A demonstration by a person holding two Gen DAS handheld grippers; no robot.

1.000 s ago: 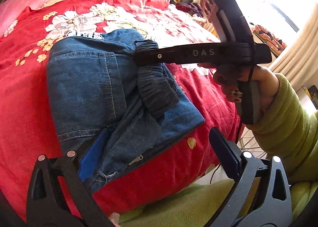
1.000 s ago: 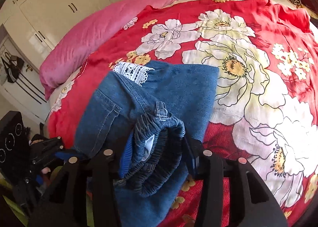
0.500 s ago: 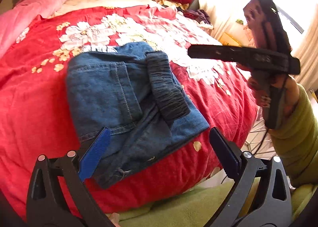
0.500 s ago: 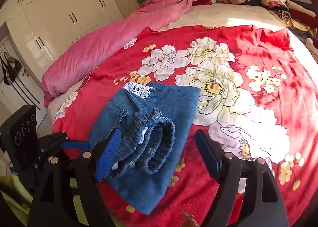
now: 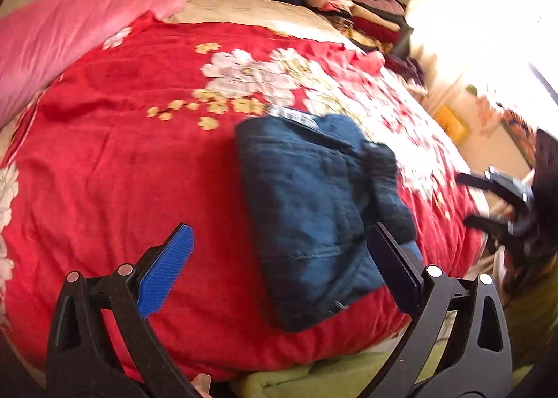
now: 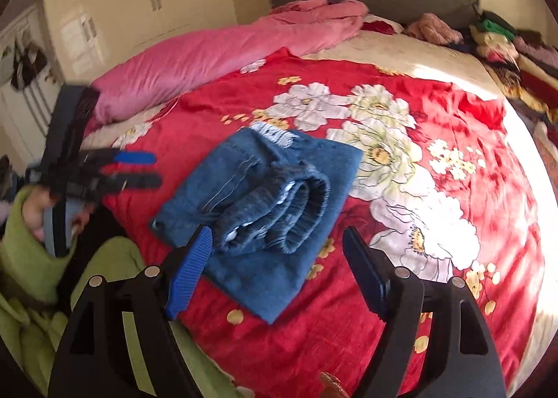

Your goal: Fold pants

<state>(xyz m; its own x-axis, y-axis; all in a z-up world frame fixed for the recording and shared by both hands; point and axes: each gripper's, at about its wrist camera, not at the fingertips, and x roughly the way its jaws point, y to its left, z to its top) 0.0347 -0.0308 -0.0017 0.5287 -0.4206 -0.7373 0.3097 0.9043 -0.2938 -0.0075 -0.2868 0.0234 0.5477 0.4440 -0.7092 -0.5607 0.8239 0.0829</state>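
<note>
Both grippers, left gripper and right gripper, hang spread and empty near the folded pants, so smoothing the bulging waistband roll flat looks wise.

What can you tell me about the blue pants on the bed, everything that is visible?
The pants are blue denim, folded into a compact, roughly rectangular bundle. The dark gathered elastic waistband lies folded on top, curling into a loop. A white lace-like patch shows at the far edge. They lie flat on the red flowered blanket, near its front edge. Nothing but the blanket touches them; neither pair of tongs touches them.
</note>
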